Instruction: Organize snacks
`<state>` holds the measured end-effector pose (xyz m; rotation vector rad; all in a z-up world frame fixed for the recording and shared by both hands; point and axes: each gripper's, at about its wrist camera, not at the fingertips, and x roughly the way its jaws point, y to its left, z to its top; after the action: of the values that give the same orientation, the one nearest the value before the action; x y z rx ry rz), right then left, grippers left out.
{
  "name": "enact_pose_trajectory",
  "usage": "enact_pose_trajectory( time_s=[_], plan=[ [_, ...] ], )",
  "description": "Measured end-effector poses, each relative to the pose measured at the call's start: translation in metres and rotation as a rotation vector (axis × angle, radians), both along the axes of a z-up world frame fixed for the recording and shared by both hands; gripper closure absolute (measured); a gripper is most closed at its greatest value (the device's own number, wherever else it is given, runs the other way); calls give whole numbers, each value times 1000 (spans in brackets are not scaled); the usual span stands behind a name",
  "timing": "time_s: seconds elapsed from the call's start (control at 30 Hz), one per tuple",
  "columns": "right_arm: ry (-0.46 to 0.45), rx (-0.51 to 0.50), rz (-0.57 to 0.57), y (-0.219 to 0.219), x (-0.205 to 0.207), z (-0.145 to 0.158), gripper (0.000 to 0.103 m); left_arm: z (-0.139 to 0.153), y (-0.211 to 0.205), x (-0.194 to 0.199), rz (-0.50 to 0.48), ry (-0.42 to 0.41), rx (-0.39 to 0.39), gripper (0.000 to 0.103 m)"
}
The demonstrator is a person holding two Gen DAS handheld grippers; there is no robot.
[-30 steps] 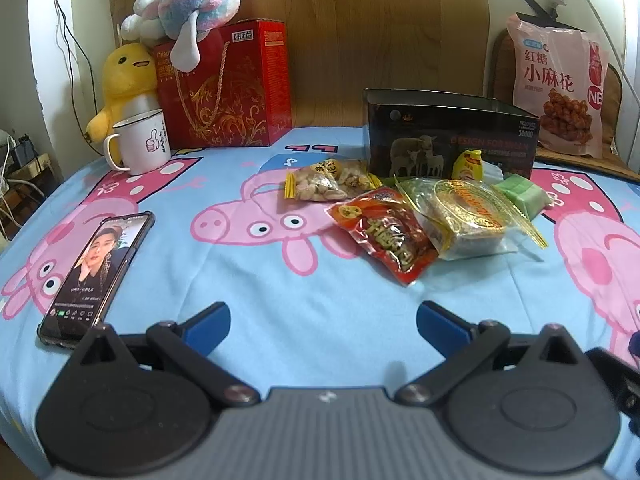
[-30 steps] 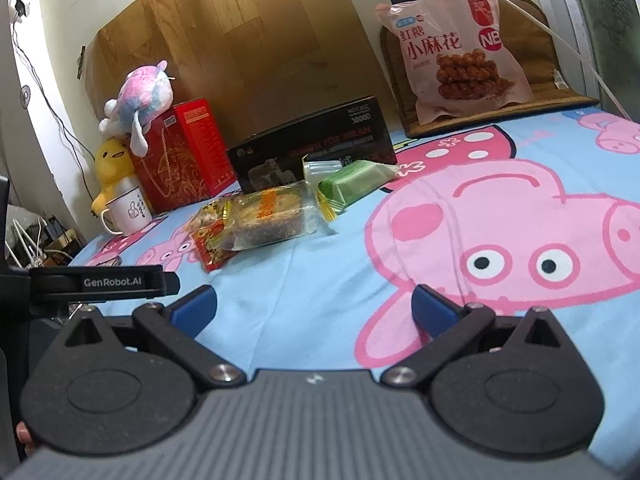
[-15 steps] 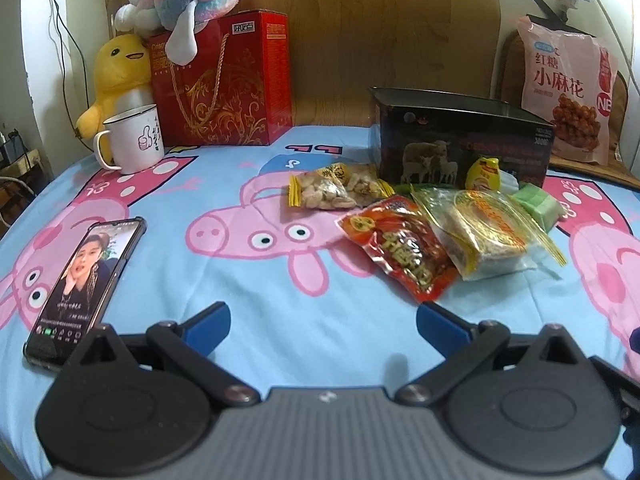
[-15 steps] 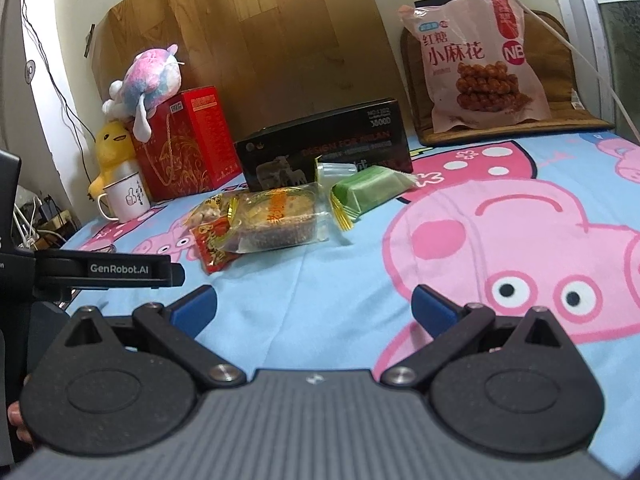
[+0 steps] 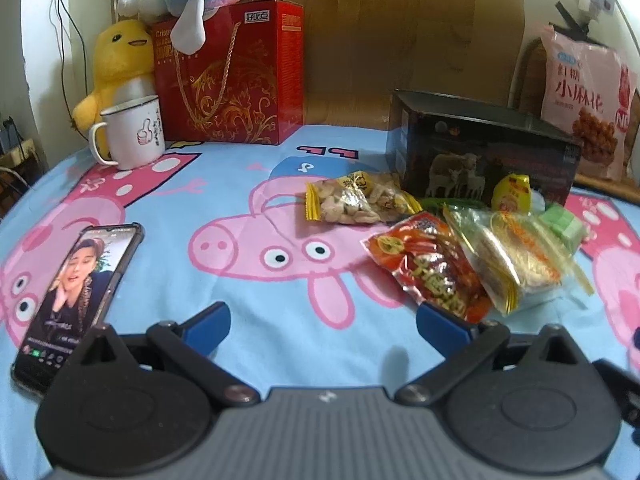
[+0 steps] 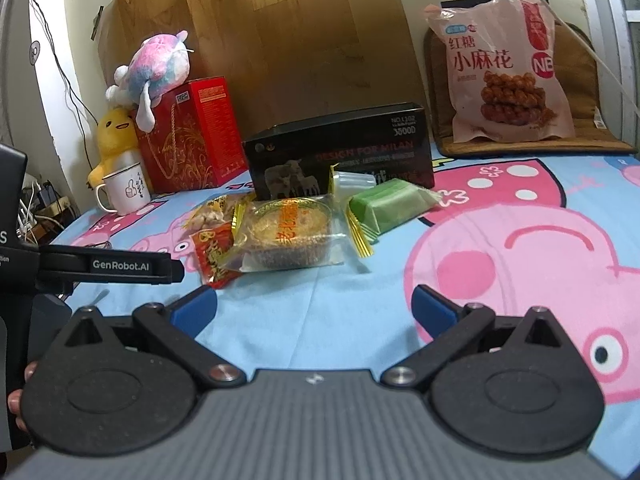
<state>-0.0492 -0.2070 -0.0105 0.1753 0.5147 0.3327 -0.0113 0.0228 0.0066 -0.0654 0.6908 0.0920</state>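
Note:
Several snack packs lie in front of an open black box (image 5: 480,152) (image 6: 340,152): a yellow-edged nut pack (image 5: 356,200), a red pack (image 5: 432,272) (image 6: 212,252), a clear mooncake pack (image 5: 516,252) (image 6: 288,236), a green pack (image 5: 560,224) (image 6: 388,204) and a small yellow pack (image 5: 512,194). My left gripper (image 5: 324,326) is open and empty, its right finger just short of the red pack. My right gripper (image 6: 314,308) is open and empty, low over the sheet, short of the mooncake pack.
A phone (image 5: 76,292) lies at the left. A white mug (image 5: 132,136), a yellow plush (image 5: 120,64) and a red gift box (image 5: 236,76) stand at the back left. A large pink snack bag (image 6: 504,72) leans at the back right. The left gripper's body (image 6: 100,266) shows at the right view's left.
Both grippers have moved forward toward the snack pile, which looks nearer and larger. Both stay open and nothing was taken hold of.

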Motion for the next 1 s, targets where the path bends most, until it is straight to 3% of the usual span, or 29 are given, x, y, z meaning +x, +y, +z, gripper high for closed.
enact_pose_trajectory(
  time_s=[0.23, 0.37, 0.5, 0.7, 0.77, 0.83, 0.87, 0.9, 1.0],
  plan=[
    [-36, -49, 39, 0, 13, 9, 0, 20, 24, -2, -151, -85, -259, 0],
    [-56, -94, 79, 1, 26, 12, 0, 29, 14, 4, -276, -107, -295, 0],
    [-28, -119, 135, 4, 46, 10, 0, 29, -5, 21, -335, -88, -299, 2],
    [26, -143, 203, 8, 71, 3, 0, 17, -22, 46, -391, -22, -326, 20],
    [45, -145, 231, 9, 77, 1, 0, 13, -26, 56, -406, 7, -336, 31],
    [76, -136, 262, 10, 83, -3, 0, 11, -29, 58, -421, 22, -339, 48],
    [78, -131, 266, 11, 83, -3, 2, 10, -31, 58, -423, 25, -331, 51],
    [69, -126, 280, 11, 81, -3, 12, 10, -33, 58, -423, 28, -323, 60],
    [42, -146, 298, 12, 73, 0, 50, 14, -31, 51, -414, 22, -327, 64]
  ],
)
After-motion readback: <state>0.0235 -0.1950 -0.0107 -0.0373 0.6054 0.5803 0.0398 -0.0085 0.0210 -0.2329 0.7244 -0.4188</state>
